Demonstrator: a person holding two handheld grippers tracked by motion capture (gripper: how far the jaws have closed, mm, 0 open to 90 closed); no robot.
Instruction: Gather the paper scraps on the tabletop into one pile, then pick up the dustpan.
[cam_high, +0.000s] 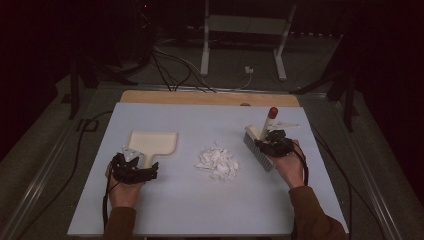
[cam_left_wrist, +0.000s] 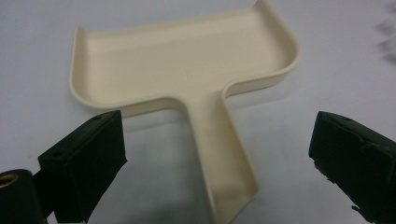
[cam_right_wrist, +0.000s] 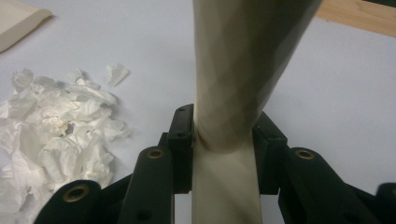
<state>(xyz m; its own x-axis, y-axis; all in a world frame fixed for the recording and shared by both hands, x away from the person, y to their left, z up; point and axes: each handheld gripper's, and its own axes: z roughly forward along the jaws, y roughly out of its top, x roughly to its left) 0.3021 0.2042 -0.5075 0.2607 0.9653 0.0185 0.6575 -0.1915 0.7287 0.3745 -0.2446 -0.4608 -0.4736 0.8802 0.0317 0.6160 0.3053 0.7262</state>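
A cream dustpan lies flat on the left of the pale board, its handle pointing toward me. My left gripper is open at that handle. In the left gripper view the handle runs between the wide-apart jaws of the left gripper, and neither pad touches it. My right gripper is shut on the cream handle of a brush with a red tip and grey bristles, held tilted. In the right gripper view the pads of the right gripper press on that handle. A pile of torn white paper lies between pan and brush.
A wooden strip borders the board's far edge. Beyond it, black cables and a white metal stand lie on the dark floor. Metal rails flank the board on both sides.
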